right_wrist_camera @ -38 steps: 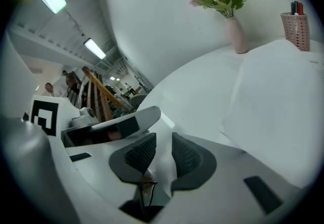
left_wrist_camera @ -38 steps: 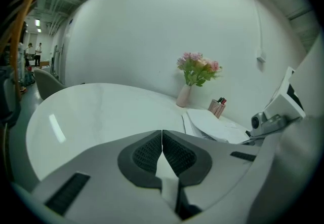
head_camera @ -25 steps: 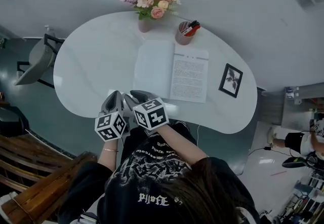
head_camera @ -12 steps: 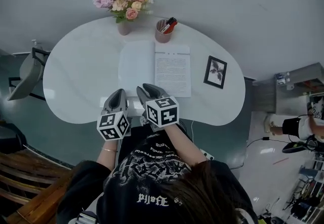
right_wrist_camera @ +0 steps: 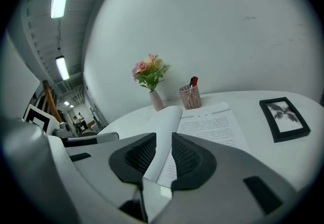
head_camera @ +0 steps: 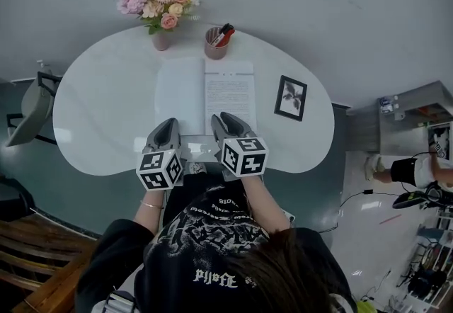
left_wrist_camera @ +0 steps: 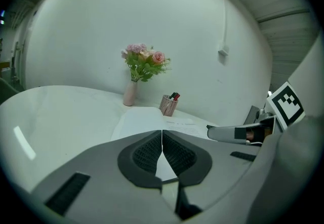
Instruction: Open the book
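Table (head_camera: 99, 113), white and rounded, is recorded from above. At its far left, off the table, a grey chair (head_camera: 27, 117) is noted. On the far left part of the table a vase of pink flowers (head_camera: 160, 10) is found upright.

Left gripper (head_camera: 168, 126) is held over the near edge, just left of the book's near left corner. In the left gripper view its jaws (left_wrist_camera: 162, 134) are seen clenched pad to pad, with nothing between them.

Book (head_camera: 205, 95) is found lying open at the middle of the table. Its left page is blank and its right page is printed. In the right gripper view the left page is seen bowed upward. A pink pen cup (head_camera: 215, 42) is placed just beyond the book's far edge.

Right gripper (head_camera: 228, 119) is held at the book's near edge, well clear of the other gripper. Its jaws (right_wrist_camera: 163, 139) are seen parted and released, with nothing grasped.

A black picture frame (head_camera: 291, 98) is laid flat right of the book, apart from it.
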